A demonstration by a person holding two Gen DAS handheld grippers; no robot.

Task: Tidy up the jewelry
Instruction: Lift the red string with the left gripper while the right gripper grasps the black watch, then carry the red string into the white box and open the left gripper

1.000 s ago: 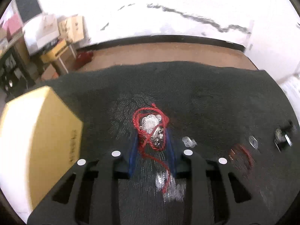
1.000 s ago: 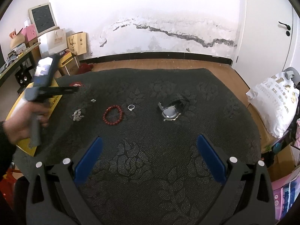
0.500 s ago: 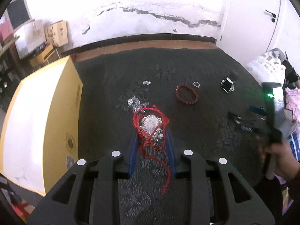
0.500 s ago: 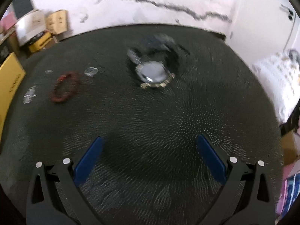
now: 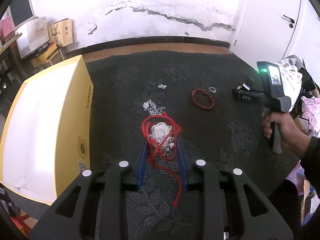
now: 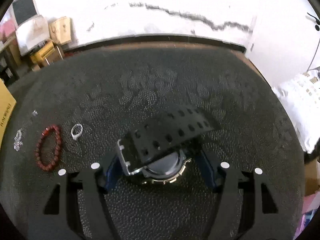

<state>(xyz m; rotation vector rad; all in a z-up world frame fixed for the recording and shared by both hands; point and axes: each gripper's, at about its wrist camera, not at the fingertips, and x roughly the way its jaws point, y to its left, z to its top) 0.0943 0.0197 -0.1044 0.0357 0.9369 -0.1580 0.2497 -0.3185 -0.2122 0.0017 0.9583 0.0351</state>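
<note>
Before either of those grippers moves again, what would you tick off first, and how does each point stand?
1. Left gripper has its piece: ok. It is shut on the silver pendant with the red cord dangling.
2. Watch sits between the right gripper fingers: ok. The jaws are closing around it.
3. Right gripper's pads press on the watch: cannot tell; its strap hides the contact.
4. Red bead bracelet and ring lie clear of the right gripper: ok.
5. Yellow box is within view for the drop: ok, beside the left gripper.
6. Dangling cord free of the silver chain on the cloth: cannot tell.
</note>
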